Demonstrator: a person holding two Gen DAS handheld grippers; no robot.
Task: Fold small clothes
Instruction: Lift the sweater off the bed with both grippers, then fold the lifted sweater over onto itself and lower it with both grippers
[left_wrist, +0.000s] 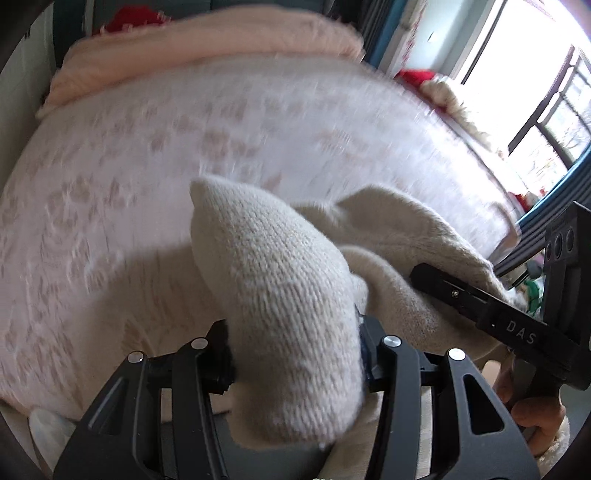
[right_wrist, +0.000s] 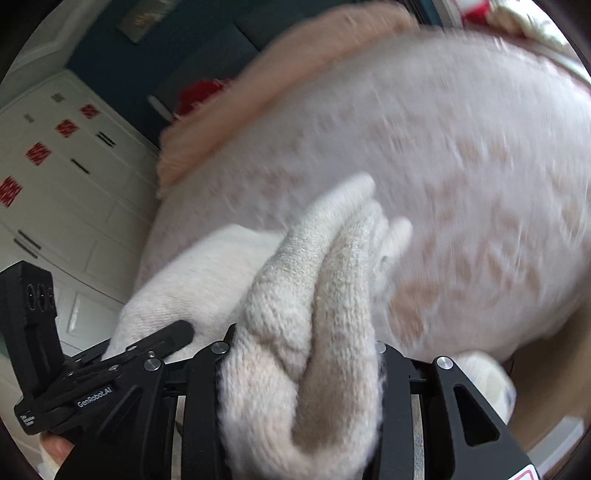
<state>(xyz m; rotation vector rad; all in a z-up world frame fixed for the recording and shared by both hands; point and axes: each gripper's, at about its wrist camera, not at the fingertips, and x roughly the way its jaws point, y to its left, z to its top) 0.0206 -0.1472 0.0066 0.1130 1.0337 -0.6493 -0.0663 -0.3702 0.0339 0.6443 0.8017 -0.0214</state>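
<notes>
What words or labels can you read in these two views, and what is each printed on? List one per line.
"DAS": on the right tongs, side of one finger, left wrist view.
"GenRobot.AI": on the left tongs, body, right wrist view.
Small white label beside it: too small to read.
Red squares on the cupboard: blurred, unreadable.

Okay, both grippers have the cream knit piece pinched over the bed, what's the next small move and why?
Probably lower it onto the bedspread and spread it flat: the left gripper and right gripper each clamp a bunched end of the knit garment, so no clean fold line exists yet.
</notes>
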